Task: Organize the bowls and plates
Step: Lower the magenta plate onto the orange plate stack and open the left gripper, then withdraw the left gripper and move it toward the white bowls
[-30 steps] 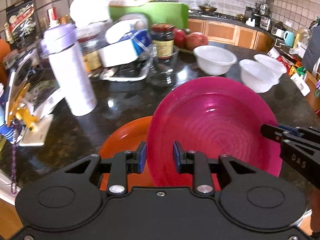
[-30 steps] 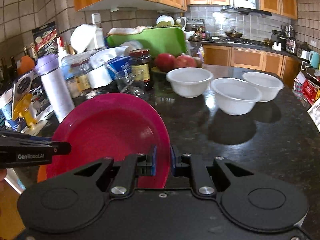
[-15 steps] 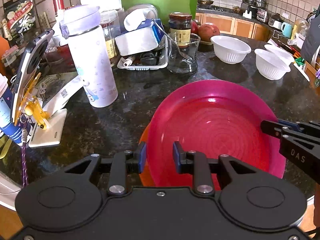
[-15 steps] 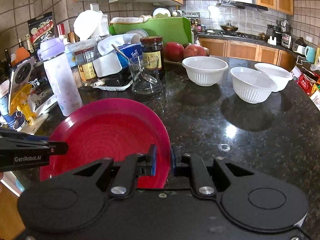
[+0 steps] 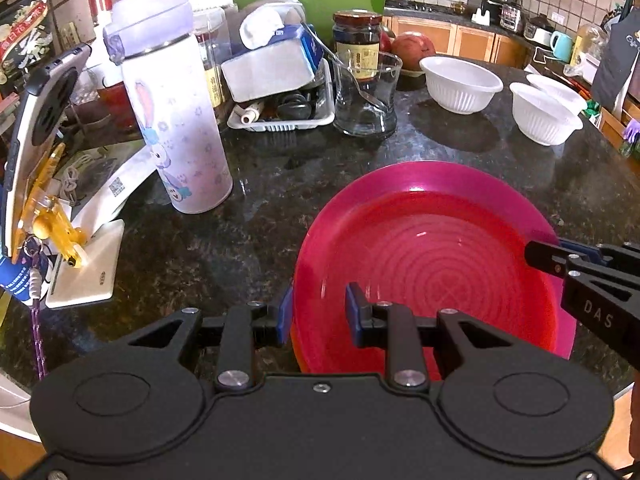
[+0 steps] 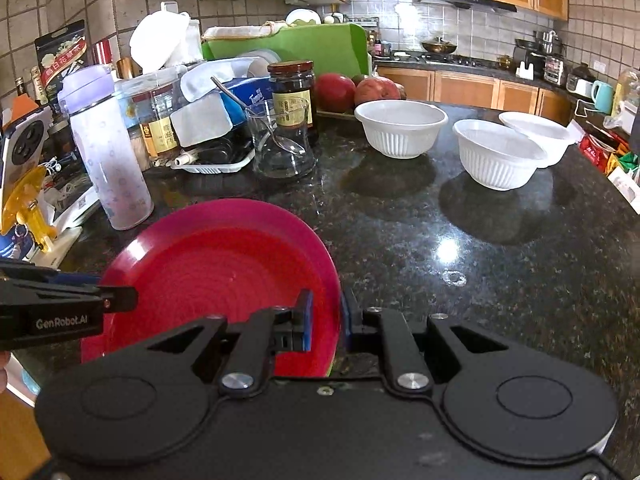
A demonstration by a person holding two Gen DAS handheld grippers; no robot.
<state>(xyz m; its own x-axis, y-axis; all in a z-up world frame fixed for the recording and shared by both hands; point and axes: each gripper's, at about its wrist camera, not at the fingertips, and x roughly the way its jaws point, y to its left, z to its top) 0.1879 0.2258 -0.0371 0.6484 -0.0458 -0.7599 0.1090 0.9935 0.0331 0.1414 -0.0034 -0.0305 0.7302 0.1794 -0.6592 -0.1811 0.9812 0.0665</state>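
A magenta plate (image 5: pixel 432 248) (image 6: pixel 224 264) lies almost flat on the dark granite counter (image 6: pixel 460 280). It covers an orange plate, of which only a sliver (image 5: pixel 295 344) shows at the left rim. My left gripper (image 5: pixel 318 314) is shut on the plate's near left rim. My right gripper (image 6: pixel 326 318) is shut on its right rim, and its fingertip (image 5: pixel 550 256) shows in the left wrist view. Three white ribbed bowls (image 6: pixel 400 128) (image 6: pixel 496 152) (image 6: pixel 536 132) stand apart at the far right of the counter.
A tall white and lilac bottle (image 5: pixel 176 132) stands left of the plate. Behind it are a glass with a spoon (image 5: pixel 366 96), a dark jar (image 5: pixel 358 40) and a cluttered white tray (image 5: pixel 280 120). A phone on a yellow stand (image 5: pixel 44 184) is at the far left.
The magenta plate has come down from a tilt to nearly flat, and now hides most of the orange plate. Both grippers moved with it, still holding its rims.
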